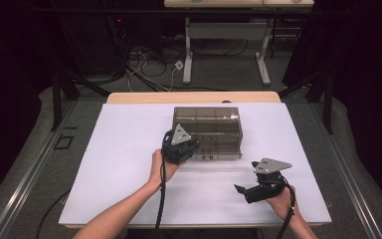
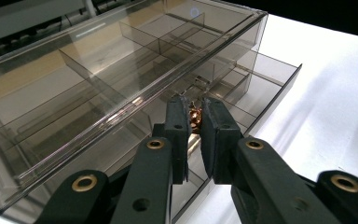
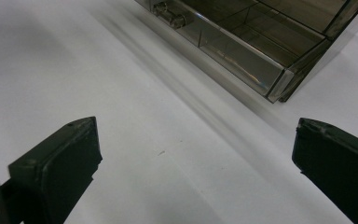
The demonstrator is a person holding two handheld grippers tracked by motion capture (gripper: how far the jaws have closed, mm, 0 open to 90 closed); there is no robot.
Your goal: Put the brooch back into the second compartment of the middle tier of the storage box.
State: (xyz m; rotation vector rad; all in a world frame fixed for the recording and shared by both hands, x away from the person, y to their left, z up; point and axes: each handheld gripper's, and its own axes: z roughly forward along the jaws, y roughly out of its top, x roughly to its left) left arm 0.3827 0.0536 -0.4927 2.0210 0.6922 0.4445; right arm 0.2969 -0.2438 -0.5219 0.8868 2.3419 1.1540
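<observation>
A smoky clear plastic organiser box (image 1: 207, 117) with divided compartments stands at the middle of the white table (image 1: 119, 164). Its lower drawer (image 1: 221, 149) is pulled out toward me. My left gripper (image 1: 193, 145) reaches over the drawer's left part. In the left gripper view the jaws (image 2: 195, 106) stand nearly together, shut on a small shiny copper-coloured piece (image 2: 195, 119) above the open drawer (image 2: 270, 88). My right gripper (image 1: 245, 176) rests low at the front right, open, with bare table between its jaws (image 3: 196, 128). The drawer front (image 3: 242, 53) lies ahead of it.
The table's wooden far edge (image 1: 194, 97) lies behind the box. Beyond it are a second desk's legs (image 1: 188, 55) and loose cables on the floor (image 1: 144, 64). Dark curtains stand at both sides. White tabletop stretches left of the box and along the front.
</observation>
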